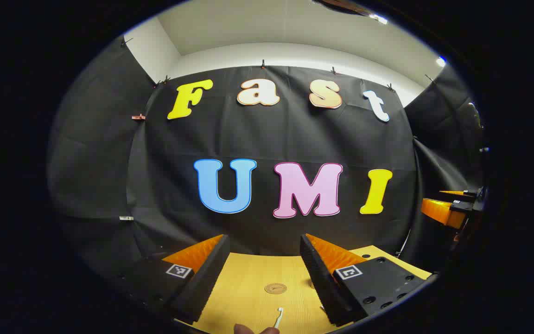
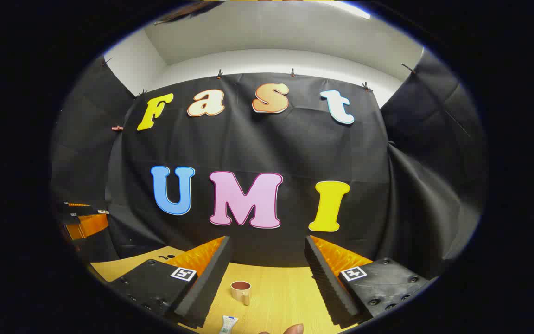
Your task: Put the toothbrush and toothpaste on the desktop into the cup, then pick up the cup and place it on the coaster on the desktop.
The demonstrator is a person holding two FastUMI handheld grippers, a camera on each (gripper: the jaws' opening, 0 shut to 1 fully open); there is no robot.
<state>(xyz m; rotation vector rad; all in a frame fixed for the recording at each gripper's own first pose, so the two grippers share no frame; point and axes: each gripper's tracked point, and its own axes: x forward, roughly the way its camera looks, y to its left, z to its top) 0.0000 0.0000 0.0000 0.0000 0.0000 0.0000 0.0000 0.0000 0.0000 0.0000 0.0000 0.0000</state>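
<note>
- Left gripper [image 1: 263,260]: fingers spread wide, nothing between them, held above the wooden worktop [image 1: 248,297].
- Ahead of them lies the round coaster [image 1: 275,288]; nearer, the toothbrush [image 1: 278,317], with what may be a fingertip [image 1: 244,329] beside it.
- Right gripper [image 2: 267,262]: fingers likewise spread and empty.
- Between them stands the cup [image 2: 241,291]; the toothpaste [image 2: 228,324] lies nearer.

Right gripper [image 2: 267,253] gapes above cup [image 2: 241,291] and toothpaste [image 2: 228,324].

On the desktop [image 1: 248,287], the coaster [image 1: 275,288] lies beyond the toothbrush [image 1: 278,318]. In the right gripper view, the cup [image 2: 241,291] stands behind the toothpaste [image 2: 228,324].
</note>
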